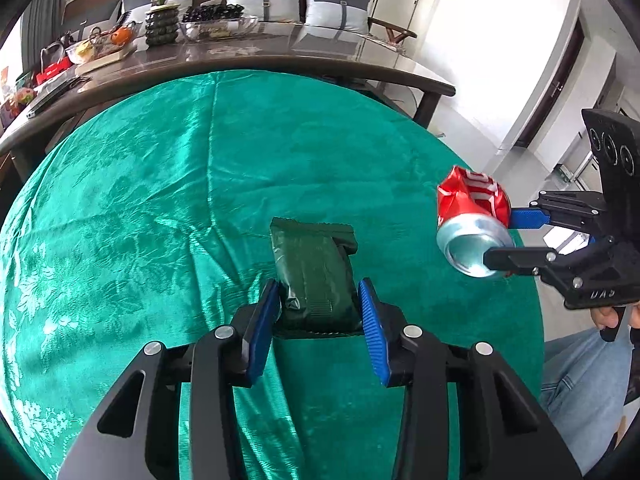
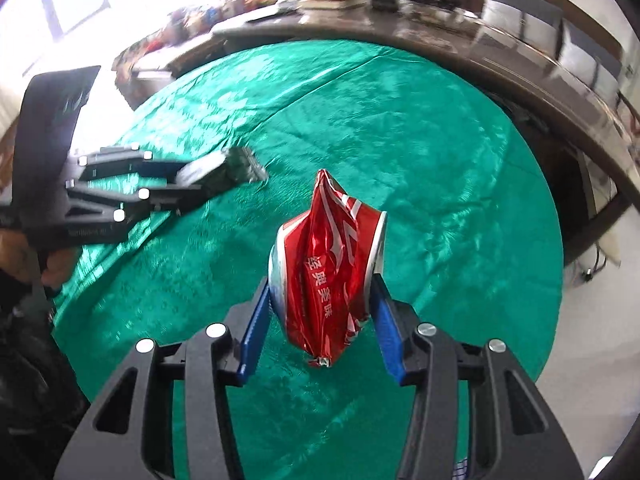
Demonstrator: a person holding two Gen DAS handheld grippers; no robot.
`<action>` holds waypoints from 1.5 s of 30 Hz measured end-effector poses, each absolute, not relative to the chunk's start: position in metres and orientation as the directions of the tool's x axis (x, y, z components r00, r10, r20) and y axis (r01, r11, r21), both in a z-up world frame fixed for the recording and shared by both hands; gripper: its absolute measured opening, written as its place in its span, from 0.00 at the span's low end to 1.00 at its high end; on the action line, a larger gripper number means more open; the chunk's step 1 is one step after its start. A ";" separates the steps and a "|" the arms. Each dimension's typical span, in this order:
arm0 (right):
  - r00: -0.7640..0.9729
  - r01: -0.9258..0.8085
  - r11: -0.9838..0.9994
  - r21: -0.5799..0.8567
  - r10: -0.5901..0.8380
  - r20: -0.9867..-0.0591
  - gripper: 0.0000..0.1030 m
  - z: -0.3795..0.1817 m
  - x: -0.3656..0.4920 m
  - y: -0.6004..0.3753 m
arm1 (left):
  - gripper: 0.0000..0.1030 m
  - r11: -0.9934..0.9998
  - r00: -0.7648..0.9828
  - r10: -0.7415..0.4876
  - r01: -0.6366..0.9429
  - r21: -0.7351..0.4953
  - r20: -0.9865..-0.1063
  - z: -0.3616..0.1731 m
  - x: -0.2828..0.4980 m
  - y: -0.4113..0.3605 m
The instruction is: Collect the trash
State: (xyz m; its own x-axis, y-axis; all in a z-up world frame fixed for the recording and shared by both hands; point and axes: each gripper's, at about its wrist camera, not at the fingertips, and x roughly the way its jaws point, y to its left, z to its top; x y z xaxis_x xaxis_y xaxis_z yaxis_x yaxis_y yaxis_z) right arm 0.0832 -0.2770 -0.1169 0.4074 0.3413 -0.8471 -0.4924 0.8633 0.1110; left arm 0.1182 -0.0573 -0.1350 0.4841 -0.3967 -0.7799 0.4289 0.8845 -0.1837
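I have the left gripper [image 1: 318,292] clamped on a dark green packet [image 1: 314,272], its blue pads pressing both long sides, and the packet hangs just above the green tablecloth [image 1: 160,200], over the near middle of the cloth. My right gripper [image 2: 320,300] is clenched on a crushed red can [image 2: 328,276], pads squeezing the dented body, silver base toward the left pad; the can is lifted clear of the cloth, over its right edge. From the left wrist I see that can [image 1: 472,224] beyond the cloth's right rim. A long dark table [image 1: 280,60] stands behind the cloth.
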 end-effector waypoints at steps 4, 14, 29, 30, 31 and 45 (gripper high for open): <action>0.429 -0.432 0.888 0.154 0.353 -0.832 0.46 -0.115 0.076 -0.297 | 0.37 0.879 0.455 -0.373 0.451 -0.151 -0.809 -0.144 0.116 -0.073; 0.451 -0.372 0.905 0.204 0.369 -0.813 0.46 -0.118 0.063 -0.330 | 0.46 0.894 0.446 -0.304 0.440 -0.089 -0.842 -0.156 0.127 -0.091; 0.553 -0.113 0.938 0.327 0.333 -0.764 0.46 -0.111 0.034 -0.463 | 0.33 0.757 0.366 -0.507 0.622 -0.200 -0.780 -0.113 0.119 -0.203; 0.559 -0.087 0.940 0.329 0.319 -0.765 0.46 -0.111 0.030 -0.476 | 0.33 0.737 0.348 -0.529 0.640 -0.216 -0.774 -0.111 0.117 -0.219; 0.563 -0.067 0.942 0.329 0.308 -0.767 0.46 -0.111 0.028 -0.486 | 0.33 0.720 0.333 -0.545 0.656 -0.227 -0.770 -0.109 0.115 -0.234; 0.488 0.309 0.887 0.342 0.161 -0.858 0.46 -0.174 -0.001 -0.628 | 0.33 0.573 0.159 -0.577 0.777 -0.259 -0.801 -0.147 0.095 -0.422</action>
